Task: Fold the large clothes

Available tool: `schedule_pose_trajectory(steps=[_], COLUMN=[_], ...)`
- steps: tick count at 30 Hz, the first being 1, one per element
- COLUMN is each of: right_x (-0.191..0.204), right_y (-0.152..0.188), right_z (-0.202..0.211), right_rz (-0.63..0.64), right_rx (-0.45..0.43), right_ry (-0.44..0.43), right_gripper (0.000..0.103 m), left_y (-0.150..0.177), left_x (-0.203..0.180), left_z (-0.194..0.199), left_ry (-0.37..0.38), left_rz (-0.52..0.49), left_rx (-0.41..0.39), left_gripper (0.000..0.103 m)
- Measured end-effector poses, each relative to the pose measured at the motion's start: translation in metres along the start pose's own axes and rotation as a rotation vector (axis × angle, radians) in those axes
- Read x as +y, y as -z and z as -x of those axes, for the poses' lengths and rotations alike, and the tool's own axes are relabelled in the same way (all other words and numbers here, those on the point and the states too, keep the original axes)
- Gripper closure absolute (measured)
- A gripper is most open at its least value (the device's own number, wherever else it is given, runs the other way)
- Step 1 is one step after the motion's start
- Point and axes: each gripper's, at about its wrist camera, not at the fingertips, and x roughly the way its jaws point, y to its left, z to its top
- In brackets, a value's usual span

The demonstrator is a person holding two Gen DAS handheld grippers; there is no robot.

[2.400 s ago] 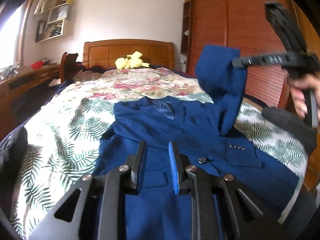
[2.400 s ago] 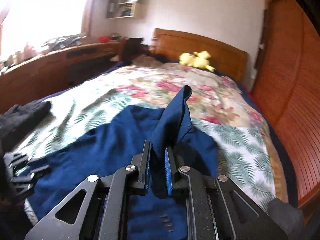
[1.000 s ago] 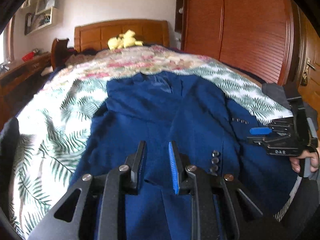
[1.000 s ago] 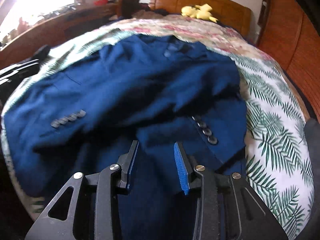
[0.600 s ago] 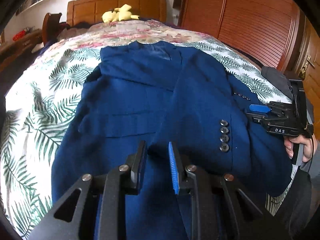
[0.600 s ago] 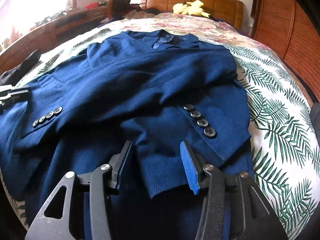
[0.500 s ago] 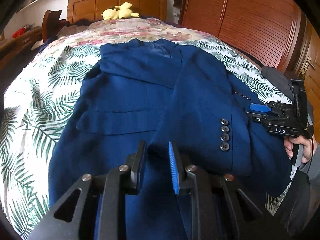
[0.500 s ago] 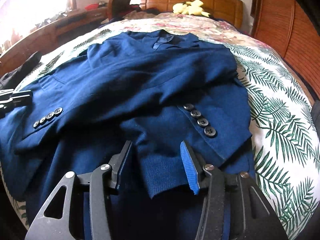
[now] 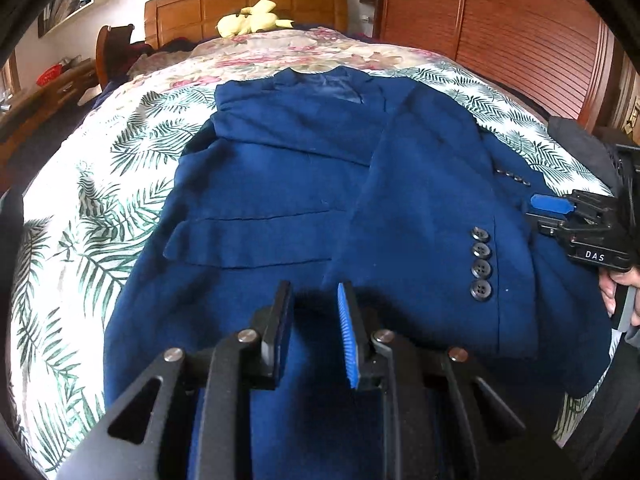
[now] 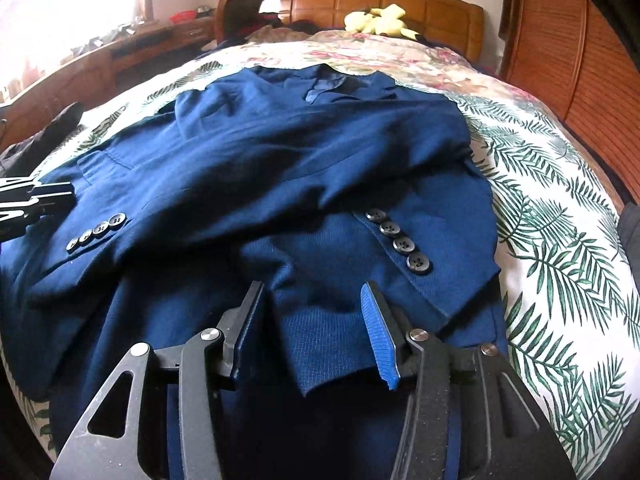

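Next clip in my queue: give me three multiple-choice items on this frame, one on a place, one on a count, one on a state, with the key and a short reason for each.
1. Where does the yellow plush toy lie?
A. by the headboard
B. on the jacket
C. on the floor

2. How many buttons show on the sleeve cuff nearest the right gripper?
A. two
B. four
C. six

3. How do the blue jacket's sleeves lie?
A. spread out sideways
B. hanging off the bed
C. folded across the front

Key: 1 A, it sits at the far end against the wooden headboard. 2 B, four dark buttons in a row. 3 C, both cuffs rest on the jacket body.
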Motion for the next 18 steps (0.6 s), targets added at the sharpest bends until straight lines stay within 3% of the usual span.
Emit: schedule_pose_trajectory(steps=[5,8,11,18], right_x=[0.0,-0.001,-0.001,-0.001], right_y=[0.0,0.0,0.0,0.0], right_z=[0.0,0.0,0.0,0.001], right_rz=[0.001,0.002,0.001,-0.002], right_rx=[-0.001,-0.001,-0.001,-0.005], right_ry=[0.001,0.001,0.001,-0.005], right_gripper=[0.054,0.054,0.054,0.054], left_y=[0.001,0.0,-0.001,-0.027], left_x=[0.001,0.001,-0.007,0.005], left_z=[0.001,0.002,0.012,0.052], left_ry=[0.044,0.081,0.045,-0.017], left_rz=[-0.004,-0.01,-0.044,-0.016], left_rx=[0.016,0.014,-0.028,-0.163], left_gripper=[0.083,0.099,0.103,0.103])
